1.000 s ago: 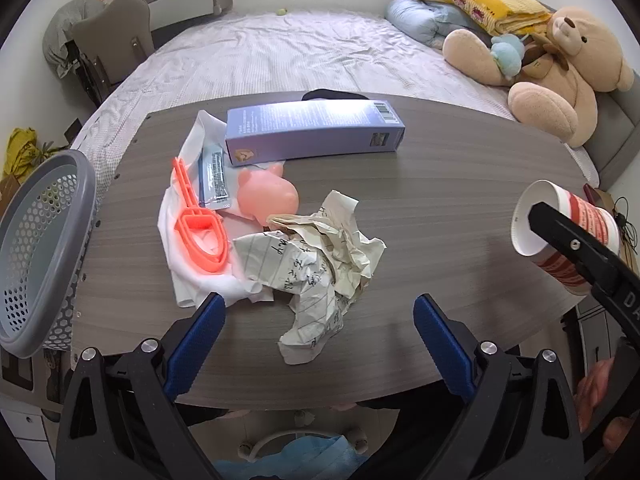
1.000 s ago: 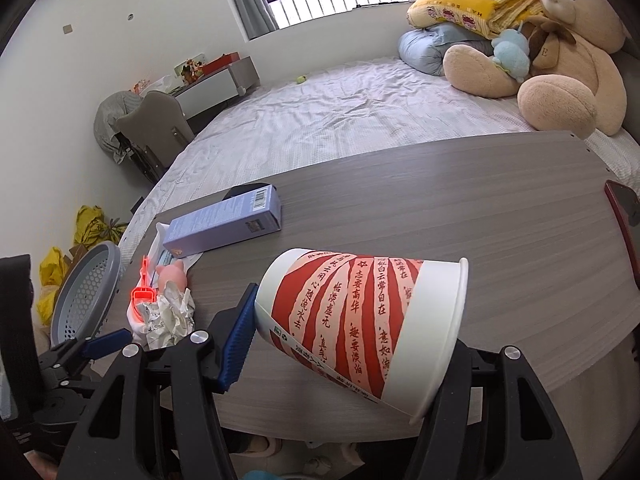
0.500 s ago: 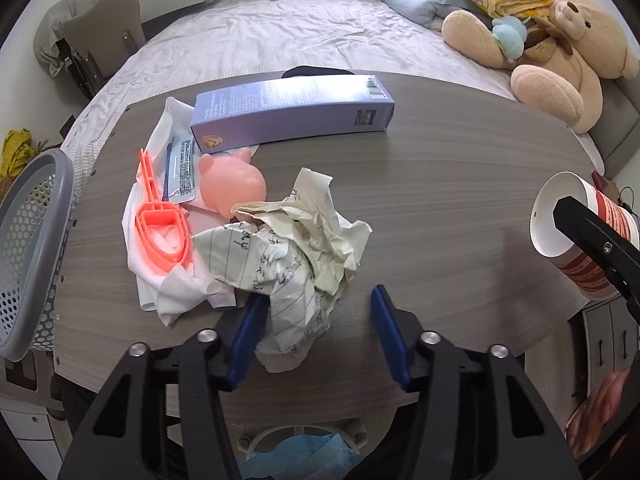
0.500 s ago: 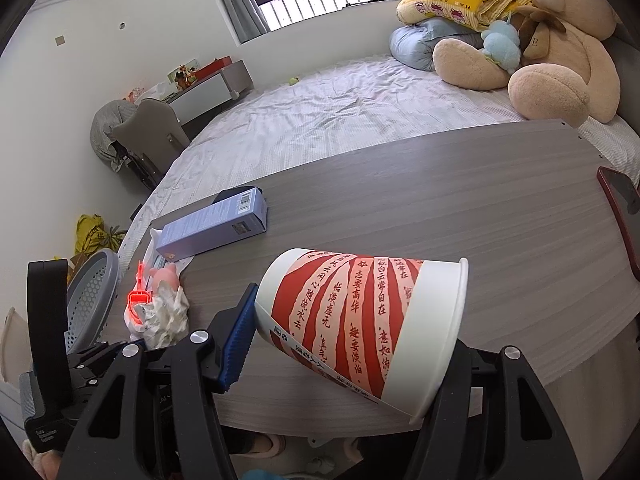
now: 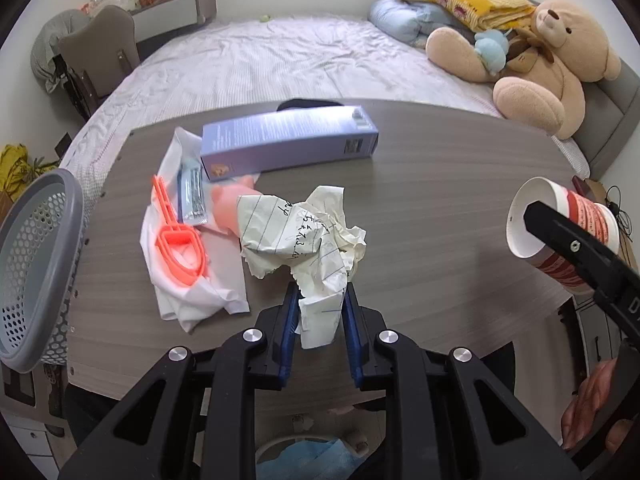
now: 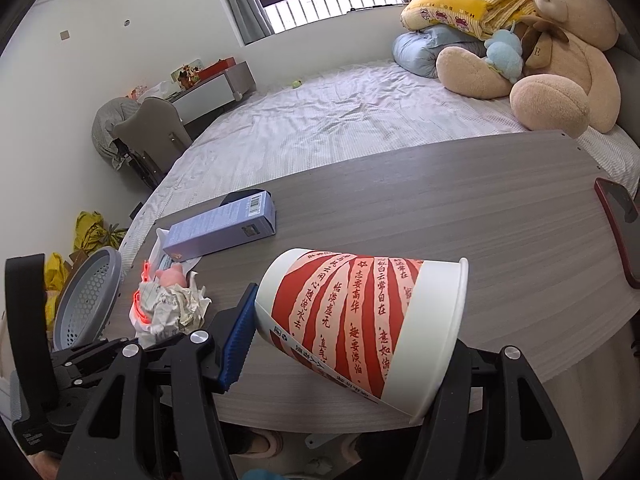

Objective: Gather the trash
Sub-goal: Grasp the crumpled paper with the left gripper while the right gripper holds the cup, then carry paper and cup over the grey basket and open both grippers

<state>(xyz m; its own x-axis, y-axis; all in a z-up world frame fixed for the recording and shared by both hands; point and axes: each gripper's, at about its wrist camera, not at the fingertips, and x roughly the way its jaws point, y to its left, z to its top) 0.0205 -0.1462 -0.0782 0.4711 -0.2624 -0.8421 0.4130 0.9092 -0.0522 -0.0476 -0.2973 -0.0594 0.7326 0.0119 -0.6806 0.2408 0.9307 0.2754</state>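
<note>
My left gripper (image 5: 320,304) is shut on the near tail of a crumpled lined paper (image 5: 304,236) that lies on the grey wooden table (image 5: 440,208); the paper also shows in the right wrist view (image 6: 172,308). My right gripper (image 6: 348,332) is shut on a red-and-white paper cup (image 6: 360,320), held tilted above the table's near edge; the cup shows at the right of the left wrist view (image 5: 560,236). A grey mesh basket (image 5: 36,264) stands off the table's left end.
A purple carton (image 5: 288,144), an orange plastic scoop (image 5: 176,232), a pink toy (image 5: 224,208), a small packet (image 5: 192,196) and a white cloth (image 5: 192,292) lie left of the paper. A red phone (image 6: 620,224) lies at the table's right end. A bed with a teddy bear (image 5: 540,64) is behind.
My left gripper moved forward over the crumpled paper and closed on its near end. The right gripper kept hold of the cup and barely moved.
</note>
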